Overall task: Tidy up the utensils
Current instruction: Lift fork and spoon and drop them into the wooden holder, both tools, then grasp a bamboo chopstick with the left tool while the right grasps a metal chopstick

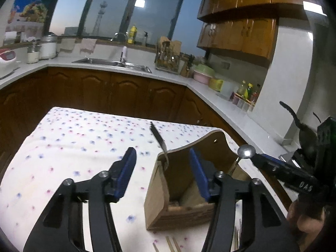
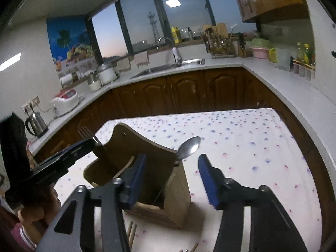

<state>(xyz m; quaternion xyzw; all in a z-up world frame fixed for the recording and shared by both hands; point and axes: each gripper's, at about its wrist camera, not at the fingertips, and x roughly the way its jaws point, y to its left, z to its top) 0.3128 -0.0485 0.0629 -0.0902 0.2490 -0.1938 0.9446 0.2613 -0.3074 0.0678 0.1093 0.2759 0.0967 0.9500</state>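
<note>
Dim, bluish, fisheye-warped, slightly blurred

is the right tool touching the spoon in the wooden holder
Apart. In the right wrist view the right tool is open, and the spoon stands in the wooden holder, clear of both blue pads.

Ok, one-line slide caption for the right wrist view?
Open right gripper above a wooden utensil holder already holding a spoon and fork, on a floral tablecloth.

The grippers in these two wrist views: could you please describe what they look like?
Both the left gripper and the right gripper have black, angular linkage arms with silver pivot bolts and flat blue pads on the jaws. From the left view, the right gripper's black body carries pale lettering. A striped pink cuff shows at the left wrist.
</note>
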